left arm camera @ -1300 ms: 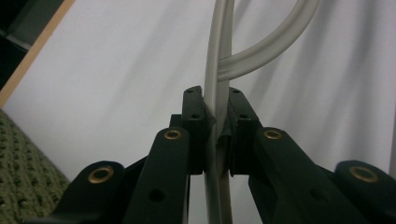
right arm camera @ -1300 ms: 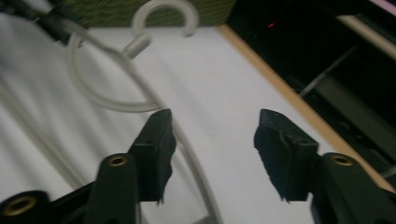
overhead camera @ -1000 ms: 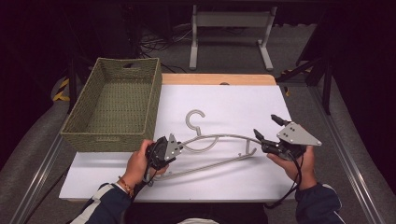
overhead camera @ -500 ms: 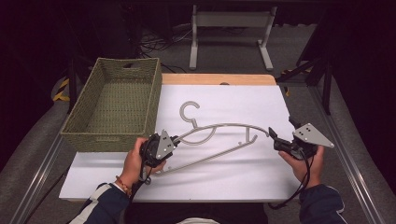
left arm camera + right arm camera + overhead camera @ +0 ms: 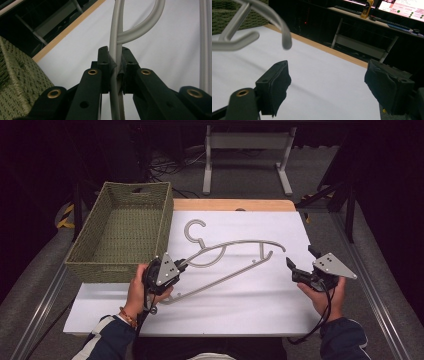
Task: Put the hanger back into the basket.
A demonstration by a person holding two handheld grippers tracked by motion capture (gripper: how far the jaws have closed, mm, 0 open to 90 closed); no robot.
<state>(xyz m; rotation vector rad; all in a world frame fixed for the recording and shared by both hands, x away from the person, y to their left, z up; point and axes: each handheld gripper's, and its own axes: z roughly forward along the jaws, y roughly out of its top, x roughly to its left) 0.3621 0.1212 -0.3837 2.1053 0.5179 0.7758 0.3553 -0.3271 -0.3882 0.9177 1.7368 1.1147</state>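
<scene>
While clamped on the hanger (image 5: 227,257), left gripper (image 5: 172,268) low, level.

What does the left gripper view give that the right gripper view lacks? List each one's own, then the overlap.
Left gripper view alone: the left gripper with its jaws shut on the grey hanger, at the corner where two of its bars meet.

Right gripper view alone: the right gripper with jaws wide apart and nothing between them, a lit screen and a metal frame beyond the table.

Shared: the hanger, the white table top, its wooden edge, and the green woven basket.
</scene>
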